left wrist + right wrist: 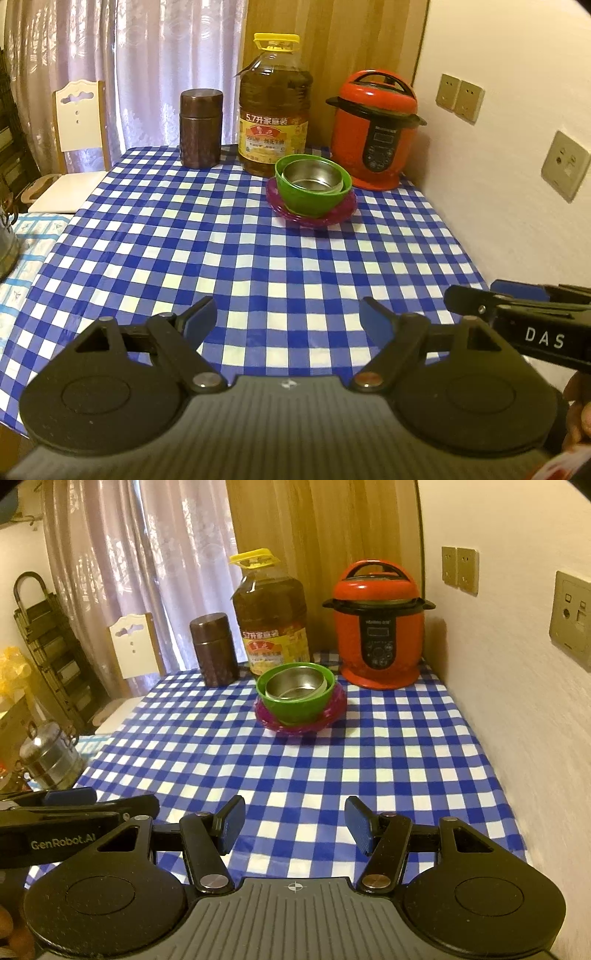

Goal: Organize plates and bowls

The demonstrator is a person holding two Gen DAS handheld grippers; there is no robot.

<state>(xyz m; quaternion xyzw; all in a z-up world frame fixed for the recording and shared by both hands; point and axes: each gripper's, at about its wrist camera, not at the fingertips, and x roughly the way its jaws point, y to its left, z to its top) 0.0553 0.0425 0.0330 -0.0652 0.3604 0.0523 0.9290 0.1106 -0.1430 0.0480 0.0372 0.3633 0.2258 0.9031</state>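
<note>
A steel bowl [312,178] sits inside a green bowl [314,199], which stands on a purple plate [343,214] at the far side of the blue-checked table [258,266]. The same stack shows in the right wrist view: steel bowl [295,686], green bowl [295,710], purple plate [334,709]. My left gripper [288,321] is open and empty, low over the near table edge. My right gripper [295,825] is open and empty beside it; its body shows in the left wrist view [524,325].
A red pressure cooker [376,129], a large oil bottle [273,110] and a brown canister [201,127] stand behind the stack. A wall with sockets [565,166] runs along the right. A white chair [77,118] and a steel pot [48,757] are at the left.
</note>
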